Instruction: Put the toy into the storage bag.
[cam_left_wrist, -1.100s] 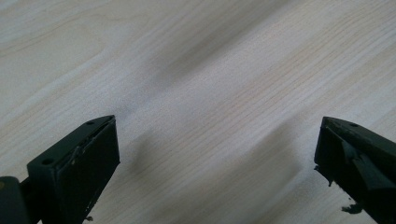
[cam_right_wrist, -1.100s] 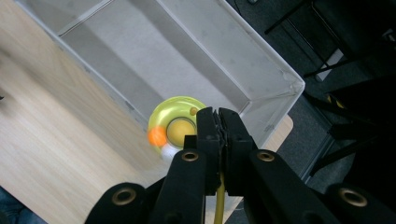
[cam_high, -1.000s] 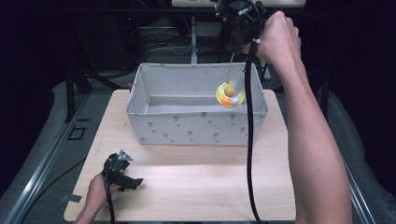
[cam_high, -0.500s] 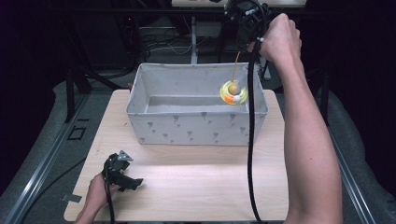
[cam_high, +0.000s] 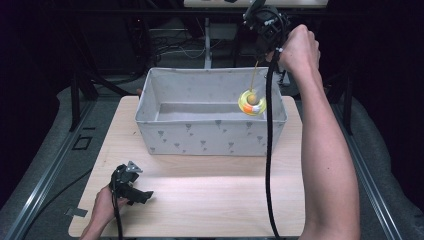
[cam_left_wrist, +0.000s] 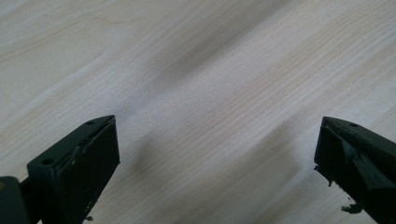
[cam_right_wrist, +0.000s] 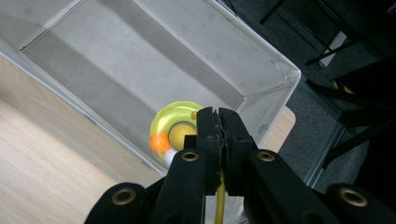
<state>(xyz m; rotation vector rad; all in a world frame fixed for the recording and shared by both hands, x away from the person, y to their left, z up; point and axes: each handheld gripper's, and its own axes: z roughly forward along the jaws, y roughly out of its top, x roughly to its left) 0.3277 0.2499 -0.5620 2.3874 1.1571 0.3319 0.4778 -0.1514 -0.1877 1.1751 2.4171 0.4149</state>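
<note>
A yellow-green ring toy (cam_high: 252, 102) with orange and white patches and a tan ball at its middle hangs over the right end of the grey fabric box (cam_high: 210, 140). It hangs from a thin yellow strand that my right gripper (cam_high: 261, 49) holds high above the box. In the right gripper view the gripper (cam_right_wrist: 218, 113) is shut on the strand, with the ring toy (cam_right_wrist: 173, 127) below it over the box (cam_right_wrist: 187, 51). My left gripper (cam_high: 143, 195) rests low on the table's front left. It stands open (cam_left_wrist: 217, 140) over bare wood.
The pale wooden table (cam_high: 215, 205) has free room in front of the box. A black cable (cam_high: 268, 150) trails from the right gripper down across the box's front right corner. Dark stands and grey floor lie beyond the table.
The right gripper and the hanging ring toy have drifted slightly to the right over the box. The left gripper has not moved.
</note>
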